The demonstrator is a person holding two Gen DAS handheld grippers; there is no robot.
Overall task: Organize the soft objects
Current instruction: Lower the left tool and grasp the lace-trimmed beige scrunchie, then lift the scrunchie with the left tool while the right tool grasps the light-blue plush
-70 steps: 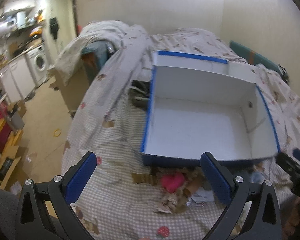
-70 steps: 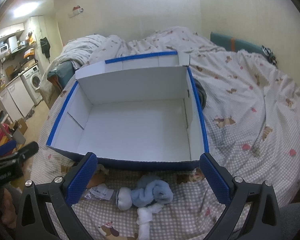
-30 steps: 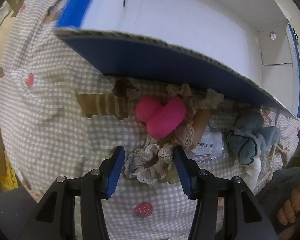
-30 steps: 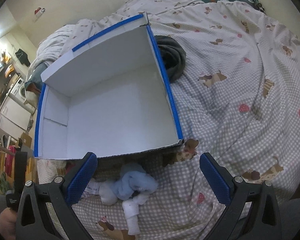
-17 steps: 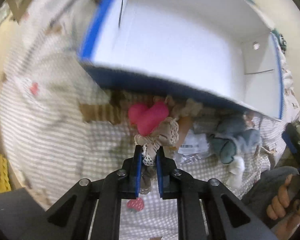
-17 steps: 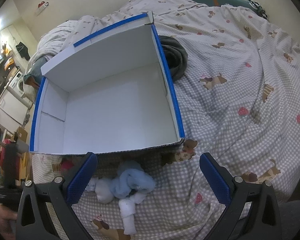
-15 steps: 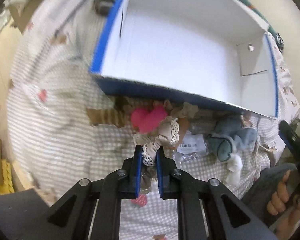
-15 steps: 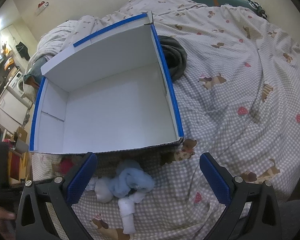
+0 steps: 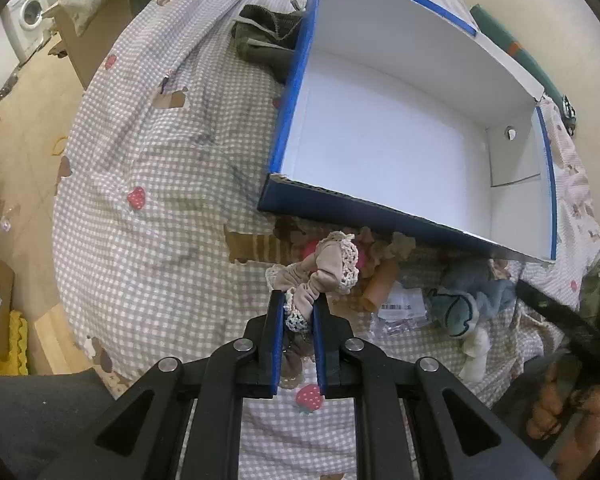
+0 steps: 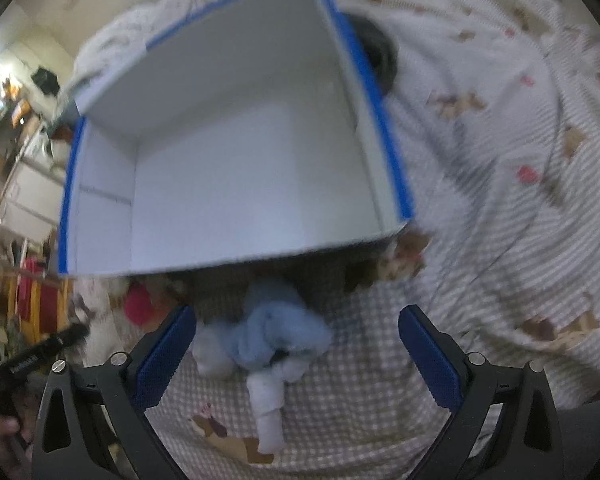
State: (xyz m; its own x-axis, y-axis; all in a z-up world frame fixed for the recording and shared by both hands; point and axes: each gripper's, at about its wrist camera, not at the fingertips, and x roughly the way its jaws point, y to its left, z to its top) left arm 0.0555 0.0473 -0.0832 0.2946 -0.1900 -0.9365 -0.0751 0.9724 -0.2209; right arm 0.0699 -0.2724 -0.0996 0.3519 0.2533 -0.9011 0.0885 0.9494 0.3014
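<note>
Lace scrunchie (image 9: 320, 280) lifted from the pile
Left gripper (image 9: 298, 320) clamps it, right gripper (image 10: 296, 344) gapes empty; next, into the box (image 9: 380, 128) at upper right

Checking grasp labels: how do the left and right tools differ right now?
The left tool is shut on the beige lace scrunchie; the right tool is open and holds nothing. The left carries its item above the bedspread; the right hovers over the blue sock bundle. Both face the white box.
</note>
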